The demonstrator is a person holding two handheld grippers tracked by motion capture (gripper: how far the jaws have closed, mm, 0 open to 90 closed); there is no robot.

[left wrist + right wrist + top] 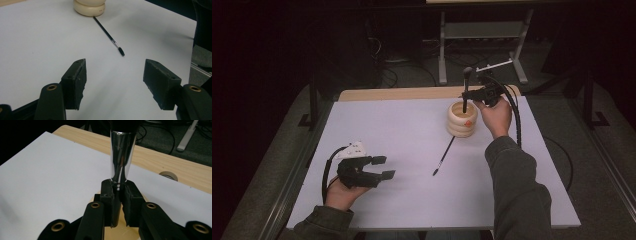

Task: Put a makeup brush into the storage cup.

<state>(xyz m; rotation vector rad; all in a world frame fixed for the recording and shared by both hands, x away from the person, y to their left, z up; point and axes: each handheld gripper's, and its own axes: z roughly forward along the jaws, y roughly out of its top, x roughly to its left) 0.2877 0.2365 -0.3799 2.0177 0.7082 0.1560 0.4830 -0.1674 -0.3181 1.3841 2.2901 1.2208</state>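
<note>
R gripper clamped on big brush, upright in holder. L gripper released (thin brush on table).

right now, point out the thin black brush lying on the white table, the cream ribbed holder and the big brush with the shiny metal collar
thin black brush (pixel 444 155), high view, mid handle
cream ribbed holder (pixel 460 125), high view, front wall
big brush with shiny metal collar (pixel 120 160), right gripper view, on the collar

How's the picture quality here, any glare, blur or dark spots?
High view: white table sheet lit, surroundings nearly black. Right gripper view: glare streaks on the brush's shiny metal ferrule, its top cropped. Left gripper view: the jaws close up look soft, thin brush sharp, soft shadows on the sheet.
</note>
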